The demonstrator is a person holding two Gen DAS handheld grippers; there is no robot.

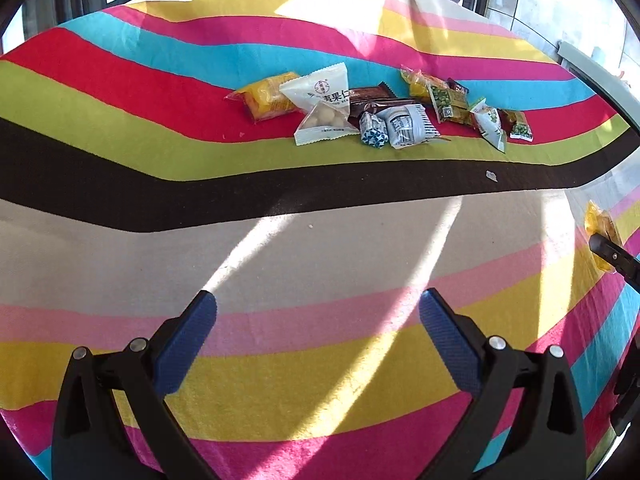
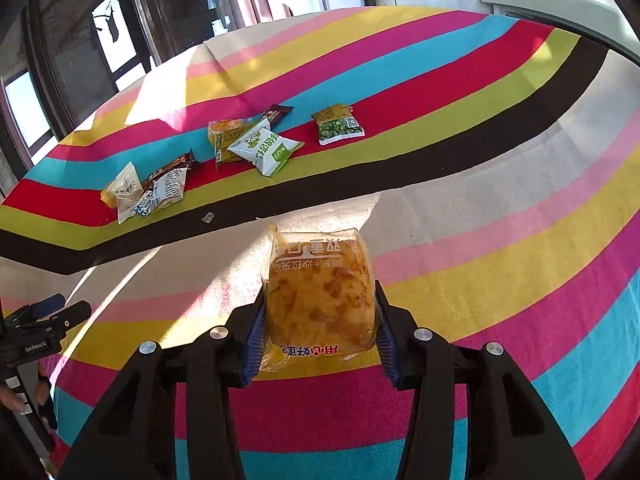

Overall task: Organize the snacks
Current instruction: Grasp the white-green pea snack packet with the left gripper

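The right gripper [image 2: 320, 320] pinches a yellow cake packet [image 2: 320, 300] between its fingers, above the near part of the striped surface [image 2: 500, 240]. The left gripper [image 1: 318, 320] has its fingers spread and empty. The slippery wrapper may slide out if the grip is light.

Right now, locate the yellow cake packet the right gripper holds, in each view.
Left wrist view: yellow cake packet at the far right edge, partly cut off, clamped by a black fingertip.
Right wrist view: centre foreground, gripped between the jaws.
Shared landmark: the white nut packet on the red stripe.
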